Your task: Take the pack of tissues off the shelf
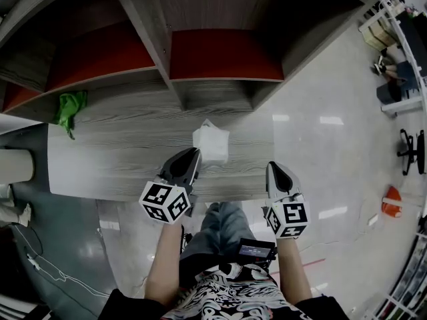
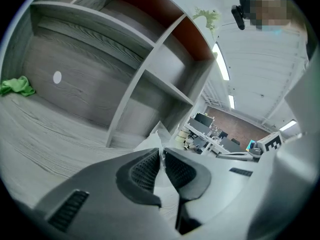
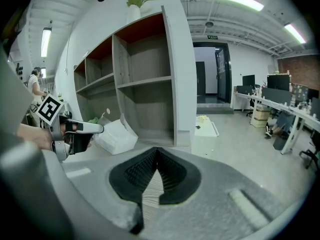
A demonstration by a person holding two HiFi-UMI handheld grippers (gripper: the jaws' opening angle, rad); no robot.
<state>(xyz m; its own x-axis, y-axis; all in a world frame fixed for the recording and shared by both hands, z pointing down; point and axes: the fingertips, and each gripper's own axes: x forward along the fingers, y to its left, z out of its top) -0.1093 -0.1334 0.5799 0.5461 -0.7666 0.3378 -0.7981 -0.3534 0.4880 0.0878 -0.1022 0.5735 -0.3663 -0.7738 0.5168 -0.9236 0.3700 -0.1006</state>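
The white pack of tissues [image 1: 211, 144] is over the grey wooden bottom board of the shelf [image 1: 120, 159], close to its front edge. My left gripper [image 1: 193, 154] is shut on a thin edge of the pack's wrapper. In the left gripper view the white wrapper [image 2: 150, 143] is pinched between the dark pads [image 2: 145, 171]. The right gripper view shows the pack [image 3: 116, 136] to the left, with the left gripper [image 3: 75, 134] at its side. My right gripper [image 1: 273, 168] hovers to the right of the pack, apart from it, shut with nothing in it [image 3: 157, 151].
A green cloth [image 1: 70, 109] lies at the left of the board, also in the left gripper view [image 2: 17, 86]. Shelf dividers [image 1: 150, 39] and red-backed compartments rise behind the pack. Glossy floor [image 1: 320, 152] and office desks [image 3: 280, 109] lie to the right.
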